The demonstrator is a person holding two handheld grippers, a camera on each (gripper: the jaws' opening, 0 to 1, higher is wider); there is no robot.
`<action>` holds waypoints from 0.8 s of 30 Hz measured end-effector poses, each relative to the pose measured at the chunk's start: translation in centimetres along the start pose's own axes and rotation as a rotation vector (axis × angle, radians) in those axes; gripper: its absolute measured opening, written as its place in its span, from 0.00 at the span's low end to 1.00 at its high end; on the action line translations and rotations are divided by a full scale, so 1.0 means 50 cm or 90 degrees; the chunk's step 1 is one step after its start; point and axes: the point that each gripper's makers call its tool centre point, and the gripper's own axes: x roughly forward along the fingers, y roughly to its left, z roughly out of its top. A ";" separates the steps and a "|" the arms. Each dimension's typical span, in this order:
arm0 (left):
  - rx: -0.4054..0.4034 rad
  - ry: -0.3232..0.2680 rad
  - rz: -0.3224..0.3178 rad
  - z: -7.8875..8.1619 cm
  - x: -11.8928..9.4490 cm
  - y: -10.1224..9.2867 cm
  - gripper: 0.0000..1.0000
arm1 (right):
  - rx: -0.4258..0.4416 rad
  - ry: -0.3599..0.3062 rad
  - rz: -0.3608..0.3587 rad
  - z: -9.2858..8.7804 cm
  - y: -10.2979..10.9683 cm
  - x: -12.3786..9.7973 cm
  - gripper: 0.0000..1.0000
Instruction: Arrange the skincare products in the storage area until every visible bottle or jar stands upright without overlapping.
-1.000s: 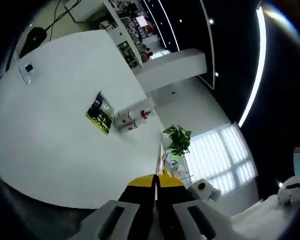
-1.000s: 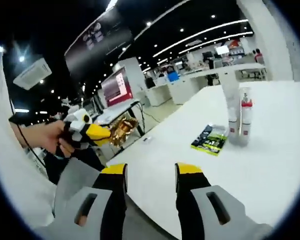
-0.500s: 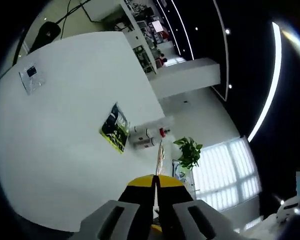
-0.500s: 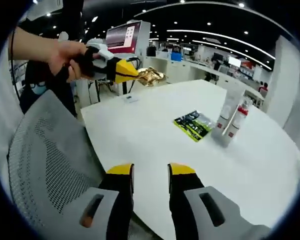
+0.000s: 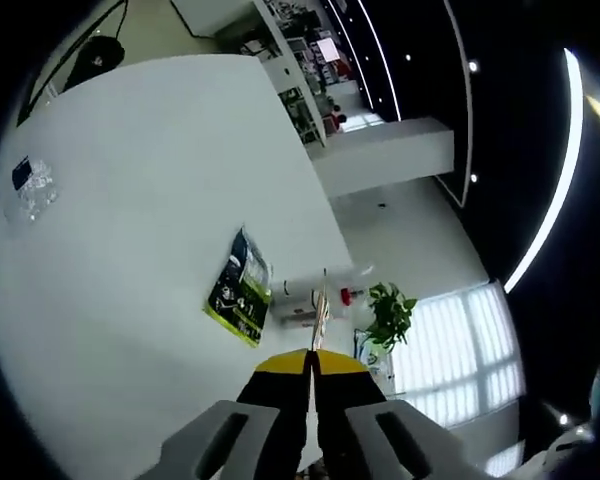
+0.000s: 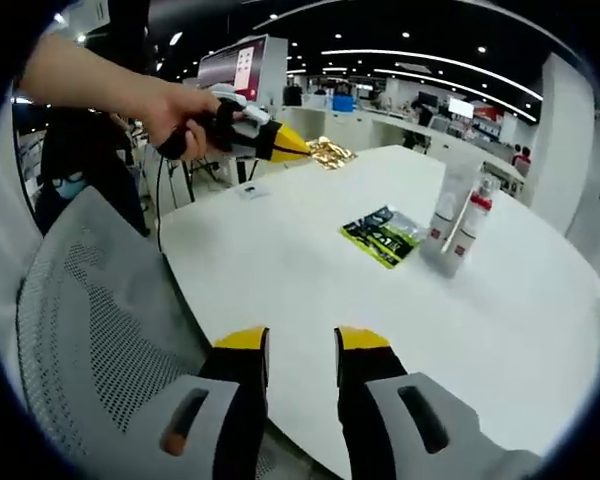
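Carry-in step: left gripper (image 6: 305,152) is clamped on a gold foil sachet (image 6: 330,152) above the white surface (image 6: 280,270); right gripper (image 6: 300,345) is parted, empty. Two bottles (image 6: 455,222) stand beside green packet (image 6: 382,235). Next: set sachet near them without overlap

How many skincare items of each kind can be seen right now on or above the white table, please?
Upright tubes or bottles: 2, a white tube and a red-capped bottle.
Green-black sachet packs: 1, lying flat.
Gold foil packets: 1, held by the left gripper.
Total: 4
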 end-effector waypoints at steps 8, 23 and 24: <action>0.025 0.043 0.059 0.040 0.045 0.045 0.01 | 0.000 0.006 0.001 -0.005 0.001 0.002 0.29; 0.008 0.044 0.096 0.129 0.124 0.117 0.01 | 0.002 0.032 -0.013 -0.023 -0.011 0.006 0.30; 0.002 0.047 0.104 0.132 0.131 0.125 0.01 | 0.003 0.033 -0.013 -0.023 -0.011 0.006 0.30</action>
